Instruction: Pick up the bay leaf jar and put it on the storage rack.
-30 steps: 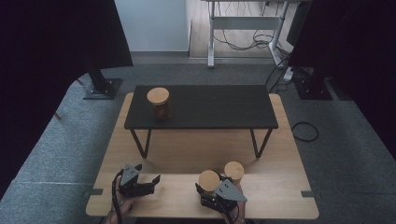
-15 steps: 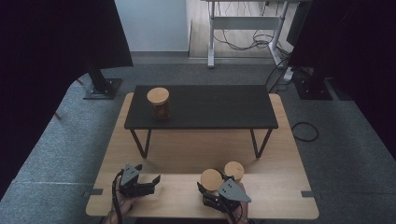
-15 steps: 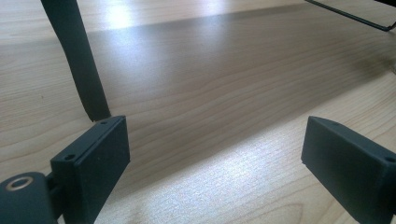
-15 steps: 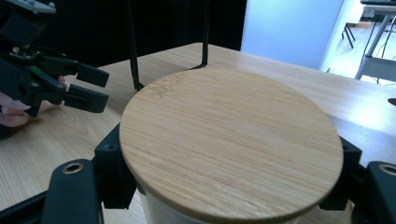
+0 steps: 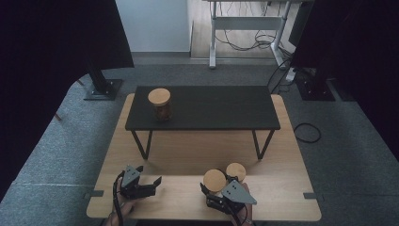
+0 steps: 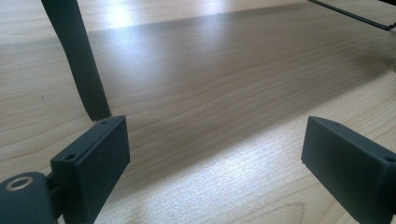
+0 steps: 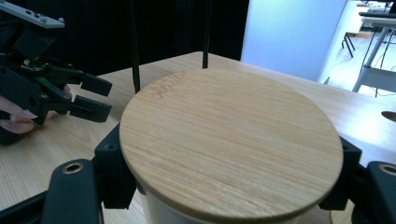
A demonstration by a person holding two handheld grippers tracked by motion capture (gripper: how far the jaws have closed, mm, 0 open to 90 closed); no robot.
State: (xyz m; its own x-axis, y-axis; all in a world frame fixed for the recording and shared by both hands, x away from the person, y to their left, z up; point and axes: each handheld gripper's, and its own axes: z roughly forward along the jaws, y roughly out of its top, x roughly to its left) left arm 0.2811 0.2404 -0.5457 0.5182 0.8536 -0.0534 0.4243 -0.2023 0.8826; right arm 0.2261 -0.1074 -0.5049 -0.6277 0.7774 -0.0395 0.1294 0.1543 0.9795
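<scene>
Nearest, the right gripper [image 5: 214,192] has its jaws closed on a jar with a round wooden lid [image 7: 231,142], pads pressing the jar's sides just under the lid at the counter's [image 5: 282,188] front edge. A second jar [image 5: 235,172] stands just beside it, slightly farther back. To the left, the left gripper [image 5: 157,181] rests low over bare wood, jaws wide apart and holding nothing. Farther on, a low black table [image 5: 211,106] stands on the counter, and a third jar [image 5: 159,103] with the same wooden lid sits on its left end. Judging by that, one jar is already placed on the black table; the gripped jar is not yet lifted, and its neighbour waits.
</scene>
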